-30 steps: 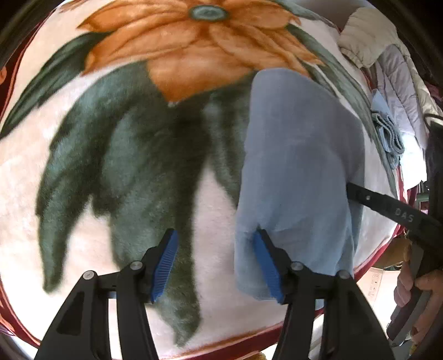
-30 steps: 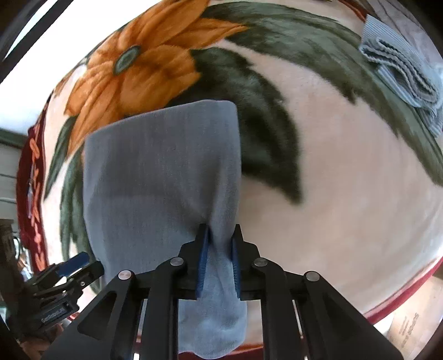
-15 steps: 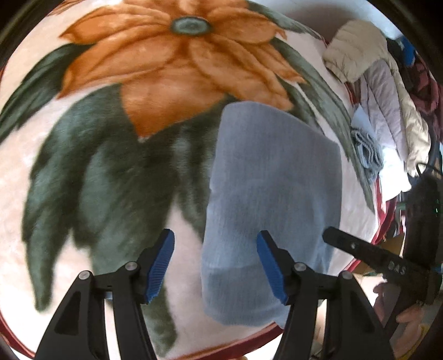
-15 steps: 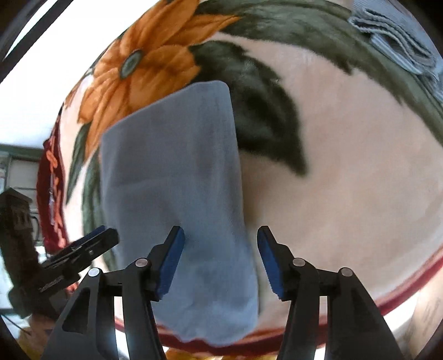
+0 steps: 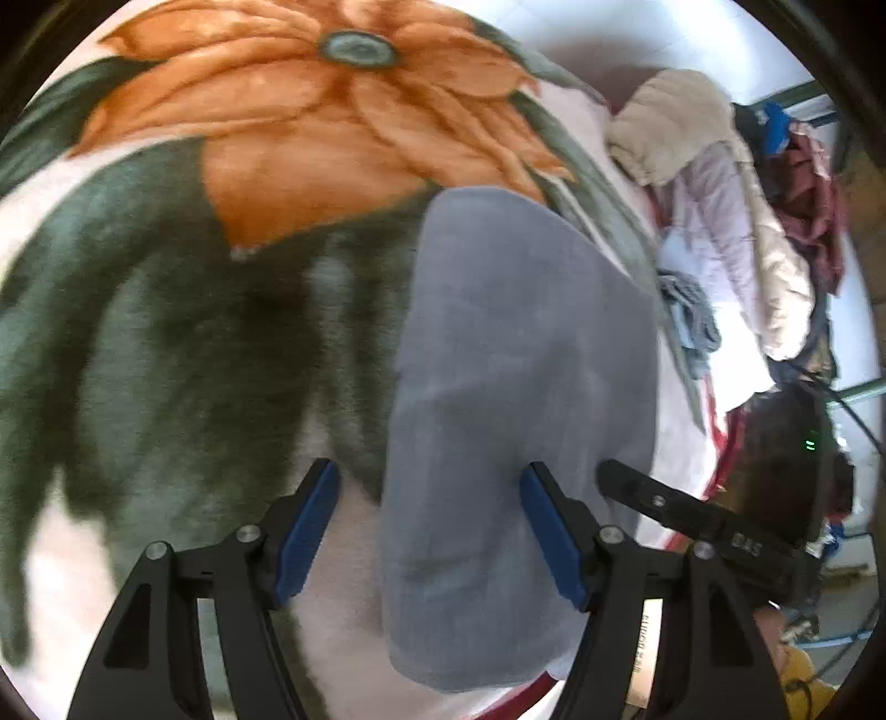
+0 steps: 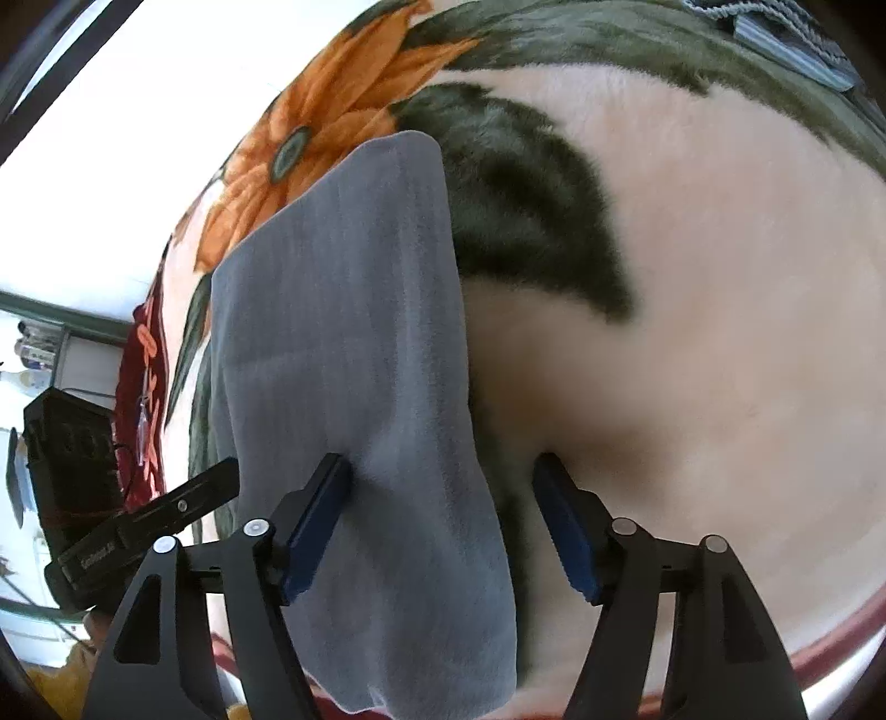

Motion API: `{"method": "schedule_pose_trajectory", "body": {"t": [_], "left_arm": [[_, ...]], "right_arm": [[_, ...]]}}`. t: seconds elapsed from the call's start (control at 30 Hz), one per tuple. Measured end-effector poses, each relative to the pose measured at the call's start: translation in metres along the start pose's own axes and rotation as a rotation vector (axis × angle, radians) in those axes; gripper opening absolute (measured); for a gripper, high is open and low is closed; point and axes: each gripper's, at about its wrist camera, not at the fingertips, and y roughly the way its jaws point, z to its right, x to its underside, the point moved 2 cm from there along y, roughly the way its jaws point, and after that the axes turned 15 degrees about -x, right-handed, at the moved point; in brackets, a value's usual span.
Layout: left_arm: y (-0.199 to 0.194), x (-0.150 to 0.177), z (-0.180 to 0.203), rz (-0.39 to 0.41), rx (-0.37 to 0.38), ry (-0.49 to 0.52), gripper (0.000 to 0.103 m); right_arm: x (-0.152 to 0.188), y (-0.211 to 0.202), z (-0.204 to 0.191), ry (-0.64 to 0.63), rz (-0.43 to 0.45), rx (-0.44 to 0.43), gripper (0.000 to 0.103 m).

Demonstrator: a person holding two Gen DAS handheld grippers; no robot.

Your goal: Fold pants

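Observation:
The grey-blue pants lie folded in a long narrow strip on a floral blanket. My left gripper is open and empty, hovering over the strip's near left edge. My right gripper is open and empty over the strip's near right edge; the pants show in the right wrist view. Each gripper shows at the side of the other's view: the right one and the left one.
The blanket has an orange flower and dark green leaves. A folded grey cloth lies at the far right, also in the right wrist view. Jackets are piled beyond it. The blanket's red edge runs near the grippers.
My right gripper opened and let go of the pants edge. Both grippers have drawn back and up from the folded strip, which now lies flat.

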Motion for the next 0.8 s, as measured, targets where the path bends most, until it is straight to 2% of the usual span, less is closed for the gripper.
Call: {"method": "schedule_pose_trajectory", "body": {"t": [0.1,0.2,0.3,0.4,0.53,0.63,0.8], "left_arm": [[0.002,0.002,-0.002,0.036,0.051,0.077,0.071],[0.001,0.008,0.001,0.099,0.059,0.147,0.07],[-0.002,0.017,0.003,0.175,0.073,0.206,0.069],[-0.001,0.02,0.002,0.198,0.16,0.212,0.054],[0.0,0.025,-0.005,0.25,0.205,0.234,0.046],[0.002,0.026,-0.015,0.252,0.259,0.191,0.041],[-0.003,0.034,-0.008,0.327,0.224,0.204,0.038]], "right_arm": [[0.006,0.002,-0.004,-0.038,0.046,0.007,0.074],[0.013,0.001,-0.006,-0.054,0.103,0.016,0.073],[0.017,-0.001,-0.012,-0.079,0.124,0.034,0.067],[0.021,0.003,-0.026,-0.118,0.144,0.018,0.053],[0.031,0.014,-0.036,-0.171,0.231,0.055,0.053],[0.038,0.014,-0.037,-0.21,0.289,0.061,0.051],[0.049,0.008,-0.046,-0.231,0.357,0.053,0.036]]}}
